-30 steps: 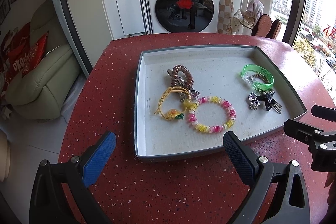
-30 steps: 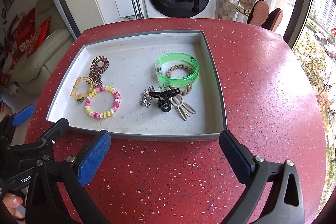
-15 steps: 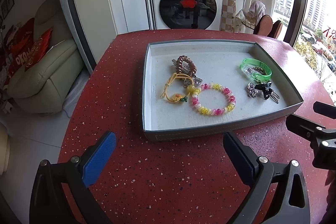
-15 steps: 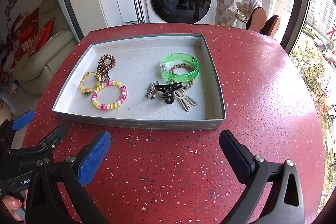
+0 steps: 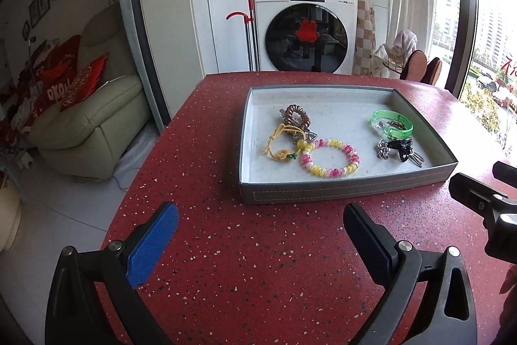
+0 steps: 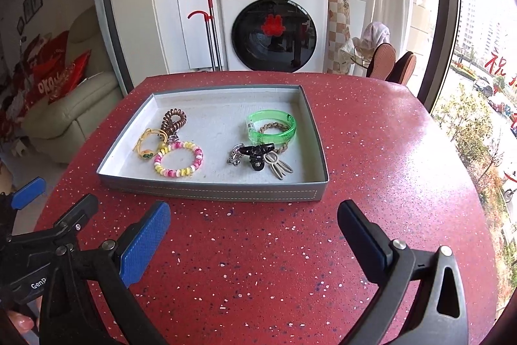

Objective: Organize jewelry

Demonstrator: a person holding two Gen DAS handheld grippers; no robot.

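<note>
A grey tray (image 5: 339,191) (image 6: 206,193) stands on the red speckled table. In it lie a pink and yellow bead bracelet (image 5: 330,157) (image 6: 178,159), a yellow cord charm (image 5: 280,143) (image 6: 147,144), a brown coil hair tie (image 5: 297,115) (image 6: 174,118), a green bangle (image 5: 391,123) (image 6: 272,126) and a black clip (image 5: 400,147) (image 6: 257,152). My left gripper (image 5: 261,235) is open and empty, short of the tray's near wall. My right gripper (image 6: 255,235) is open and empty, also short of it.
The round table edge (image 5: 142,157) drops off to the left toward a cream sofa (image 5: 87,125). A washing machine (image 6: 271,28) stands behind the table. The right gripper shows at the right edge of the left wrist view (image 5: 484,202).
Both grippers have pulled back from the tray and tilted up, so the tray looks smaller and farther. The jewelry has not moved.
</note>
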